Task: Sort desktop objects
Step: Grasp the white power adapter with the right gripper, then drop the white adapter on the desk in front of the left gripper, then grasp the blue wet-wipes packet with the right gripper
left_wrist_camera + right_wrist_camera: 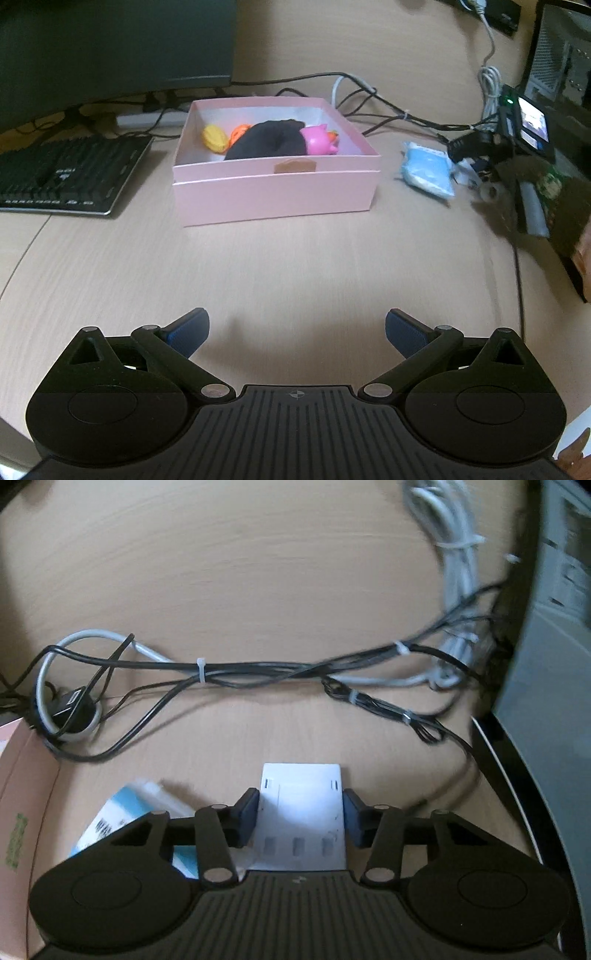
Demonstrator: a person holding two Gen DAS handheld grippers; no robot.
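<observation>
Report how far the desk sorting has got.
Done: the pink box already holds a yellow toy, a black cloth and a pink toy. In hand: the right gripper straddles a white card, apparently closing on it. Left: the blue packet lies on the desk outside the box; the left gripper is open and empty.

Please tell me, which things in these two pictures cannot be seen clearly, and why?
- Left wrist view: the orange toy in the pink box is mostly hidden behind the black cloth.
- Left wrist view: the right gripper is motion-blurred.
- Right wrist view: the blue packet is blurred and partly covered by the gripper; its print is unreadable.
</observation>
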